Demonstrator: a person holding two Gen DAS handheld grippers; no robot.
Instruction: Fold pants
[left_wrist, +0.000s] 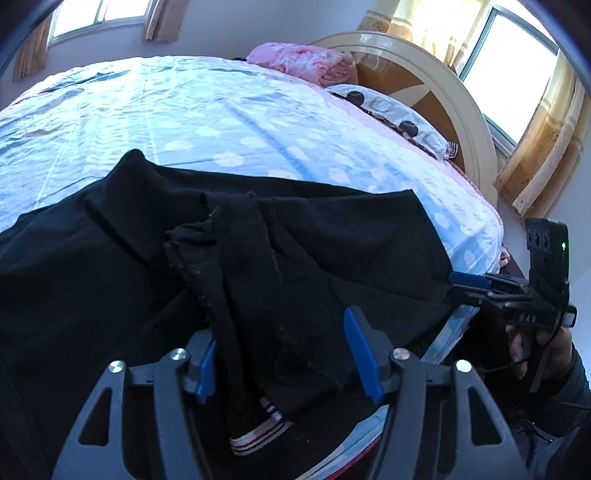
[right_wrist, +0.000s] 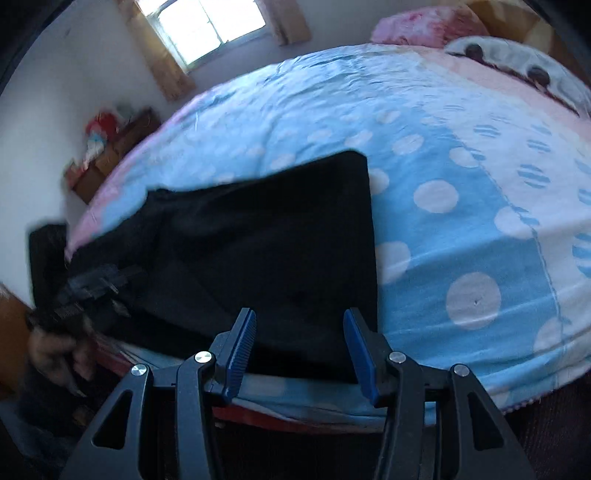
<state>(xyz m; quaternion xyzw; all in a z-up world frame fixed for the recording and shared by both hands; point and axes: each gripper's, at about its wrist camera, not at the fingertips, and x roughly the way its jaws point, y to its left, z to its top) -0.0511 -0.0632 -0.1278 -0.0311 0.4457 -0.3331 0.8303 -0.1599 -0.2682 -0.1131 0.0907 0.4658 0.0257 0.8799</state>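
Black pants (left_wrist: 147, 266) lie on a bed with a blue polka-dot sheet (left_wrist: 184, 110), near its front edge. In the left wrist view a folded leg end with a striped cuff (left_wrist: 258, 432) lies between the open fingers of my left gripper (left_wrist: 284, 354), which does not clamp it. My right gripper (left_wrist: 469, 284) shows at the right, at the pants' edge. In the right wrist view my right gripper (right_wrist: 299, 343) is open at the near edge of the pants (right_wrist: 266, 251). My left gripper (right_wrist: 96, 284) shows blurred at the left.
A pink quilt (left_wrist: 303, 62) and a spotted pillow (left_wrist: 395, 114) lie at the headboard (left_wrist: 443, 92). Windows with curtains stand behind. A low cabinet with red items (right_wrist: 107, 147) stands by the far wall. The sheet (right_wrist: 461, 184) stretches beyond the pants.
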